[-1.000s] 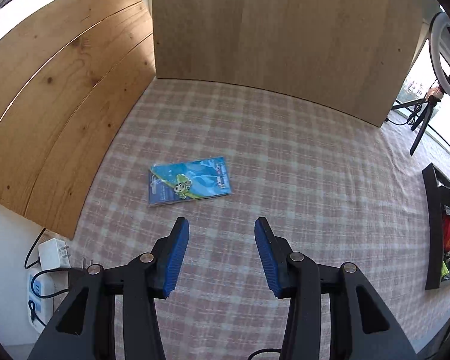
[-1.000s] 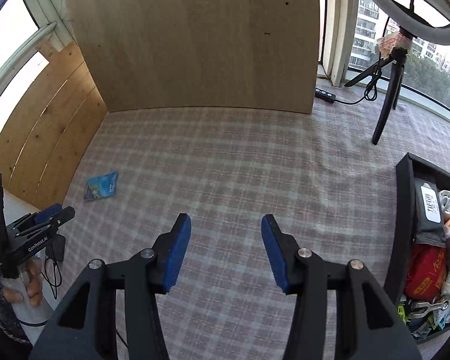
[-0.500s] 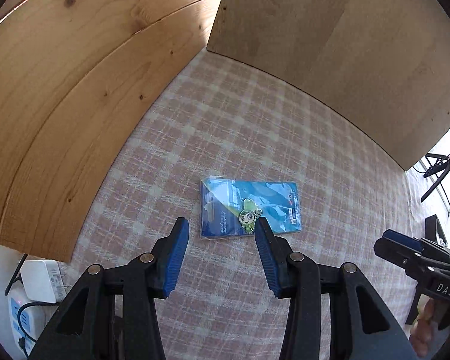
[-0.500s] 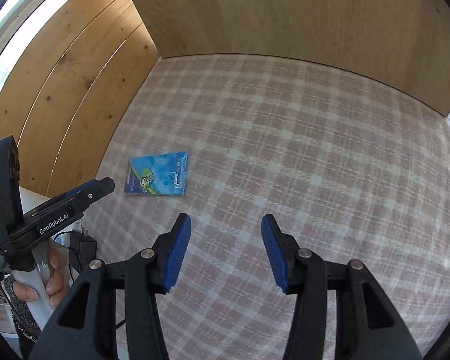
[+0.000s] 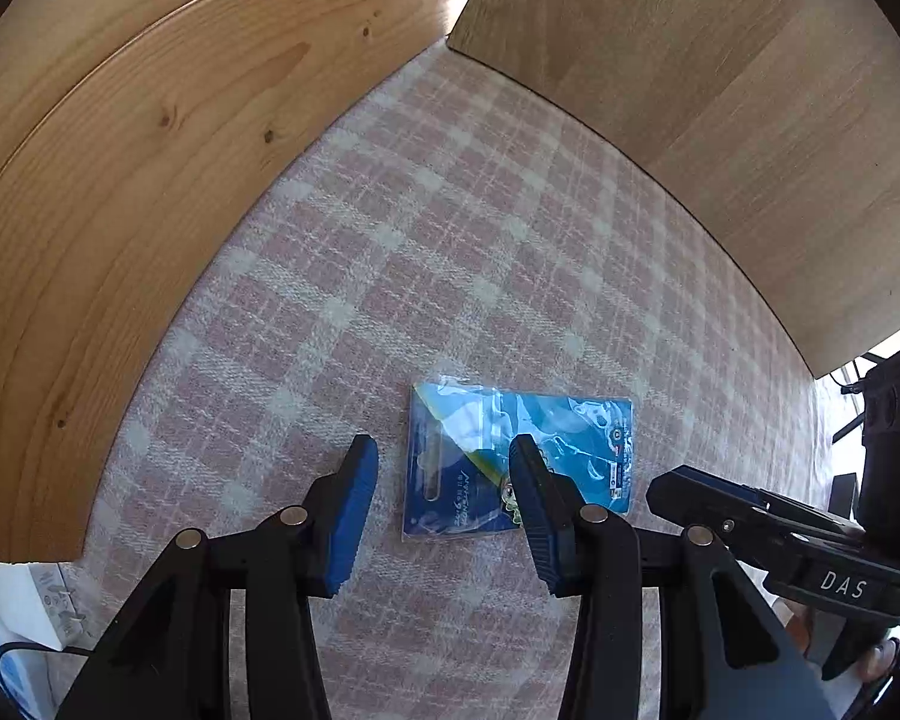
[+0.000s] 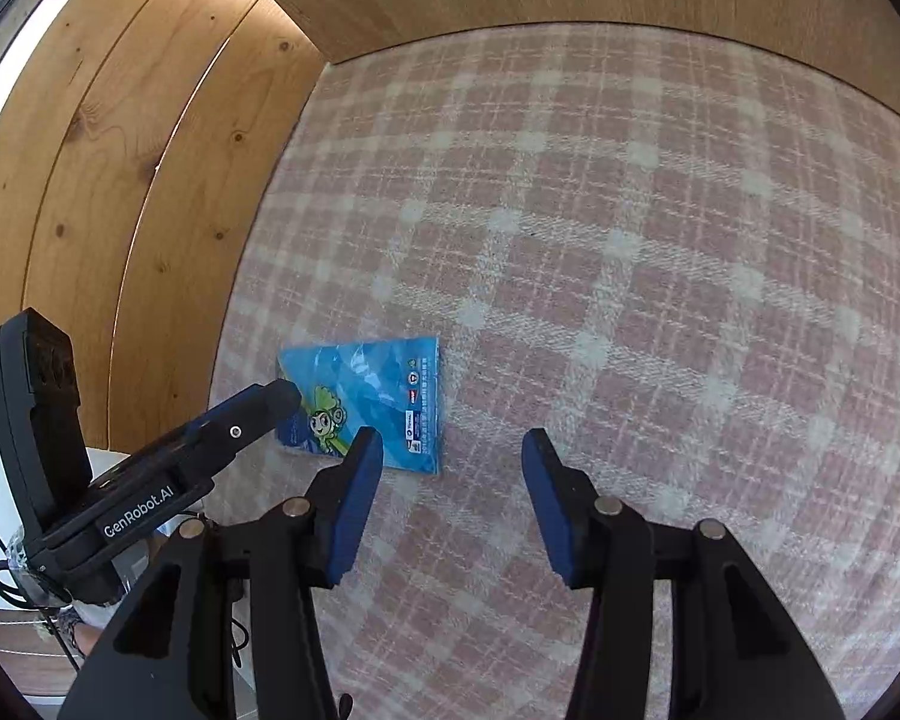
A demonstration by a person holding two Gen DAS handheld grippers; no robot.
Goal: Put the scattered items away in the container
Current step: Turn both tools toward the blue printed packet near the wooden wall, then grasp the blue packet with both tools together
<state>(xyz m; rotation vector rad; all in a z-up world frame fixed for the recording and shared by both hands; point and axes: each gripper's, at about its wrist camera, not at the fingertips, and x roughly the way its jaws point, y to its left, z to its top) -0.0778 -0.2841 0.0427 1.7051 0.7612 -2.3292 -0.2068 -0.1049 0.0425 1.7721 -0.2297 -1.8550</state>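
A flat blue packet [image 5: 480, 456] with a green cartoon figure lies on the pink checked cloth, near the left wooden wall. My left gripper [image 5: 441, 468] is open just above it, its right finger over the packet's middle. In the right wrist view the packet [image 6: 378, 396] lies ahead to the left, and my right gripper [image 6: 450, 462] is open and empty beside its right edge. The left gripper [image 6: 270, 399] shows there reaching the packet's left end. The right gripper [image 5: 678, 489] shows at the right of the left wrist view. The container is out of view.
Wooden boards [image 5: 150, 150] wall the cloth on the left and back [image 5: 720, 90]. A white power strip with plugs [image 5: 24, 612] sits off the table's left corner. Checked cloth [image 6: 660, 270] stretches to the right.
Both grippers have moved in close to the blue packet, the left from its near side, the right from the right. The packet has not moved. The container has left both views.
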